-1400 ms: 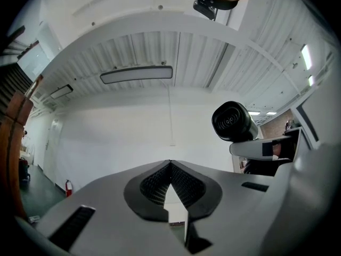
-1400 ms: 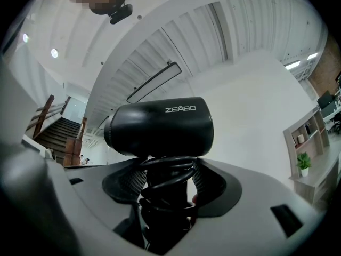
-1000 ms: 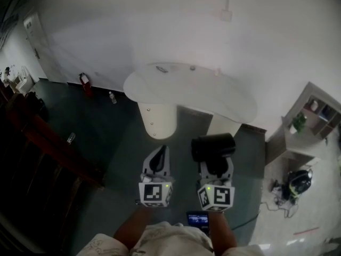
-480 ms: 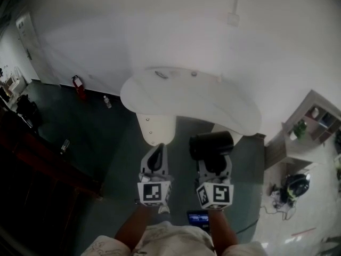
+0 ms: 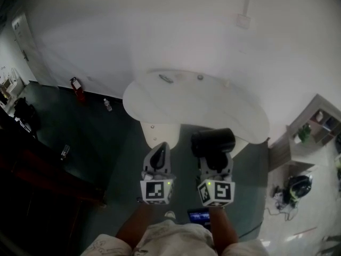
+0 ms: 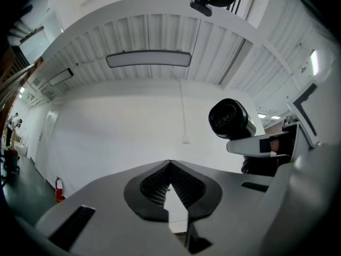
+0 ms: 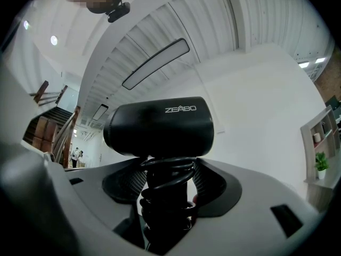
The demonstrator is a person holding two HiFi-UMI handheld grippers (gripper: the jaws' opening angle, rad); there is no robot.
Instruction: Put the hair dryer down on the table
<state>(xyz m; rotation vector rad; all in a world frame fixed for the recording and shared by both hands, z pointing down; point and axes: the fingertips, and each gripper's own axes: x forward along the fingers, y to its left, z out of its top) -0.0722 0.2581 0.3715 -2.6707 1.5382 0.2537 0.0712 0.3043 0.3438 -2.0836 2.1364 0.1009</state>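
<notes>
White wall [image 5: 160, 31] and dark green floor [image 5: 117, 143] frame a pale, rounded counter [image 5: 181, 103], with a red extinguisher [image 5: 76, 86] by the wall at the left and a shelf [image 5: 319, 124] off to the right. The only lettering I can read is "ZEABO", in pale capitals on the barrel of the black dryer [image 7: 160, 126]; the square markers on my cubes carry no words. My right claw [image 5: 216, 161] is clamped on the dryer's handle, which has its cord [image 7: 168, 183] coiled round it, and both jaws press in on that bundle. The barrel sits crosswise just above the jaw tips. From the head view the dryer [image 5: 213, 142] is held in the air at the counter's near edge, not resting on it. My left claw [image 5: 157, 161] is beside it, jaws closed tip to tip with nothing between them.
</notes>
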